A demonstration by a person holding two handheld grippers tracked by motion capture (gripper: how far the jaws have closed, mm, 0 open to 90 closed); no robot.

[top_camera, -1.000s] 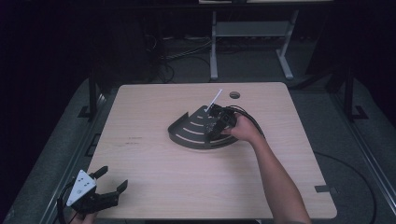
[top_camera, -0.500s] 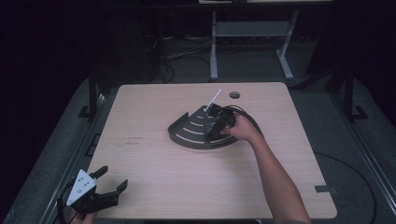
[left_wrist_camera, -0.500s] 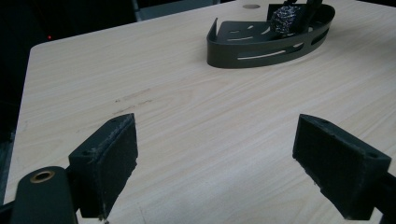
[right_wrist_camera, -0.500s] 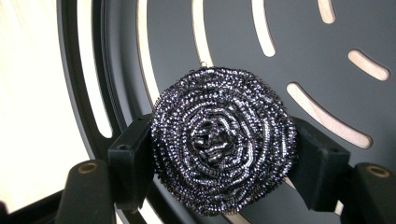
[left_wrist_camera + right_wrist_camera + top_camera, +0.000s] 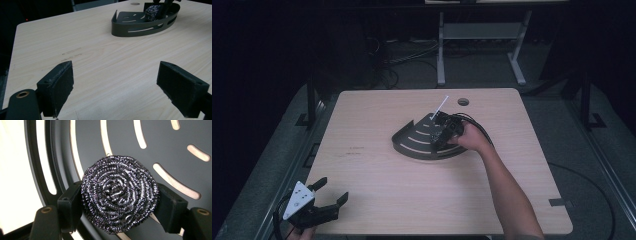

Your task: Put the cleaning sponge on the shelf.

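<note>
Where the right claw [image 5: 117,202] grips, the scourer [image 5: 119,193] hides the tray [image 5: 175,150].

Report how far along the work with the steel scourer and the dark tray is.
Done: the right tongs are shut on the steel scourer, over the slotted floor of the dark tray. In hand: whether the scourer is being put in or taken out cannot be told. Left: either release it there or lift it clear. The left tongs are open at the near left corner of the table, holding nothing.

The right gripper [image 5: 438,134], on an outstretched forearm, has its jaws clamped, while the left gripper [image 5: 328,195] rests low, jaws spread wide.
</note>
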